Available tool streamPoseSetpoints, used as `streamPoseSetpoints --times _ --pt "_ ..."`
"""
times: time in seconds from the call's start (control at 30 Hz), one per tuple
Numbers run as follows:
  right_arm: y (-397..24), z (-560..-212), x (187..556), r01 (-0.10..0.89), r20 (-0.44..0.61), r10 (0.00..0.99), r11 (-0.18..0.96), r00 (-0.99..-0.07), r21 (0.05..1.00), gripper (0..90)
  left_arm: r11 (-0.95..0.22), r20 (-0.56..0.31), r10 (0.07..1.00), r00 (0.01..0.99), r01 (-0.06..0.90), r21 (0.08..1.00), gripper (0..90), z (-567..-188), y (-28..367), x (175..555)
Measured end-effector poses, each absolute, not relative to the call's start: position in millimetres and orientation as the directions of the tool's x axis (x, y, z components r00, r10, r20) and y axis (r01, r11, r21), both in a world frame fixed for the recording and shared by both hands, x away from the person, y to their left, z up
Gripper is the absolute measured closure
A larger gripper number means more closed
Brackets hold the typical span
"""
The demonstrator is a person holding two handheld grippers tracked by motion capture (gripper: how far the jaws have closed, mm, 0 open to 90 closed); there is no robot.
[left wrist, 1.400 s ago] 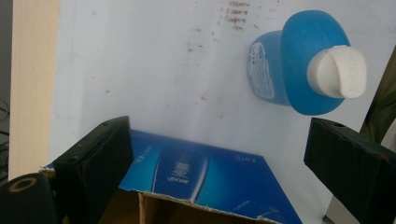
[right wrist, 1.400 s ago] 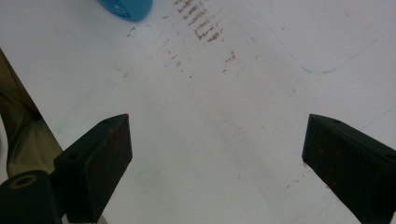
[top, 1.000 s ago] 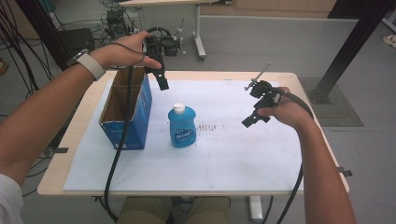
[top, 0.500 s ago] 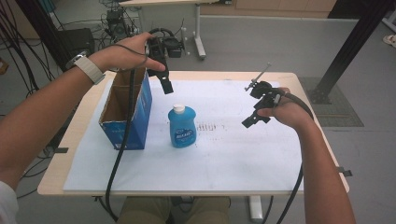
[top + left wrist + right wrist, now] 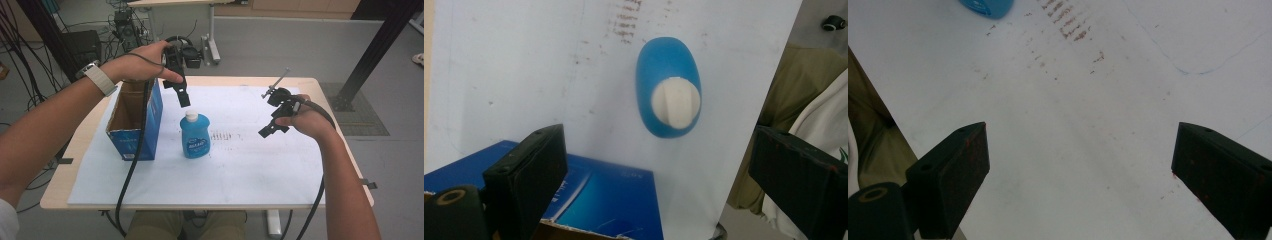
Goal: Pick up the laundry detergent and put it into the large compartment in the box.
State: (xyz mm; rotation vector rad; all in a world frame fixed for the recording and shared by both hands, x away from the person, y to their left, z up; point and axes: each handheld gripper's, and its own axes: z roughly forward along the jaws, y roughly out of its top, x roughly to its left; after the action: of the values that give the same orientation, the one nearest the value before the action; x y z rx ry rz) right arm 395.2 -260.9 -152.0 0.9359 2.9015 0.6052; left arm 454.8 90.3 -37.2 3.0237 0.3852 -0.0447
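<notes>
A small blue plastic bottle (image 5: 194, 135) with a white cap (image 5: 675, 102) stands upright beside an open blue cardboard box (image 5: 134, 120). The left gripper (image 5: 183, 97) hovers above it, jaws apart and empty; the right gripper (image 5: 267, 130) waits likewise. The bottle looks light, smooth and rather slippery, best gripped across its narrower body below the cap.

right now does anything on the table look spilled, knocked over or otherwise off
Nothing is spilled or knocked over. The blue bottle stands upright with its white cap on, beside the open blue box. The one oddity is a patch of brownish smudges on the white sheet, to the right of the bottle.

Bottle (image 5: 194, 136) right of box (image 5: 134, 122) on table (image 5: 320, 197)
</notes>
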Motion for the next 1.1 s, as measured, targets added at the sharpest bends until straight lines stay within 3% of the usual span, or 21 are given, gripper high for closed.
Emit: streamPoseSetpoints --times 0.53,1.1 --pt "-260 -151 393 0.552 0.086 0.565 0.744 -0.821 0.377 8.5 -0.964 -0.054 0.251 0.967 0.254 0.076 8.8 -44 82 451" --pt "-260 -154 392 0.552 0.091 0.563 0.743 -0.821 0.378 8.5 -0.94 -0.056 0.328 0.943 0.331 0.083 8.8 -62 80 446"
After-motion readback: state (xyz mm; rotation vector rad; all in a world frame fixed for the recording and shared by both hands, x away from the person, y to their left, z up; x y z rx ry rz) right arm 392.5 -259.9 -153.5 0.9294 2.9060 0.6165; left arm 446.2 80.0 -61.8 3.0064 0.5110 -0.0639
